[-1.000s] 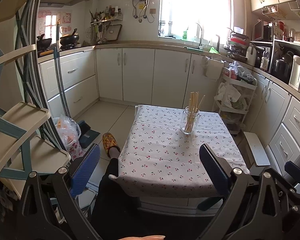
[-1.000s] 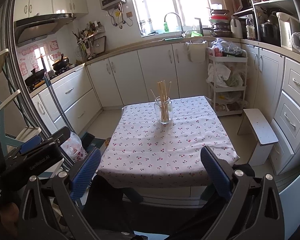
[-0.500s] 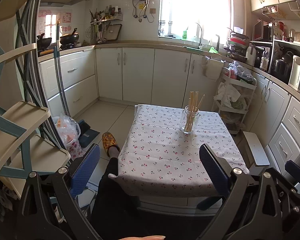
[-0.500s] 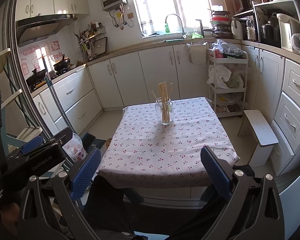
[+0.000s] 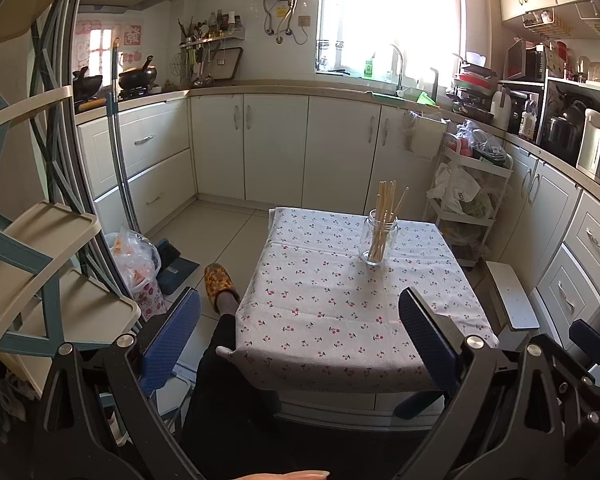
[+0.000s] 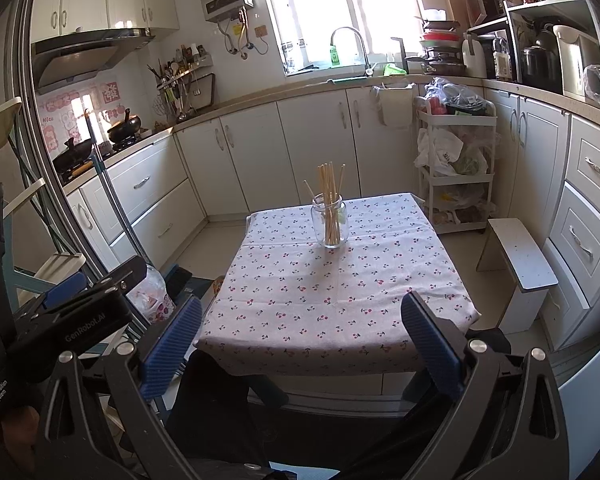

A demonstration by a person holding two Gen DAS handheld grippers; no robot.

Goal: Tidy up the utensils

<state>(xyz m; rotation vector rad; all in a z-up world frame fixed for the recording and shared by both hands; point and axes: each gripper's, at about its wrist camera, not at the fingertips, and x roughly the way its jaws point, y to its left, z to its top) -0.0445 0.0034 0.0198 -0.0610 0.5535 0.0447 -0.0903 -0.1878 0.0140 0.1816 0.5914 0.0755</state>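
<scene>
While both the left gripper and right gripper are held spread and empty short of the table, chopsticks are seen upright in a glass jar; any further tidying is best approached slowly, the jar being easily tipped.

I see a clear, glossy glass jar holding pale, matt wooden chopsticks. The tablecloth looks like soft matt cloth with a small cherry print. My gripper pads are blue ribbed rubber (or plastic, I can't tell) on matt black frames. The cabinet doors are smooth and satin.
</scene>
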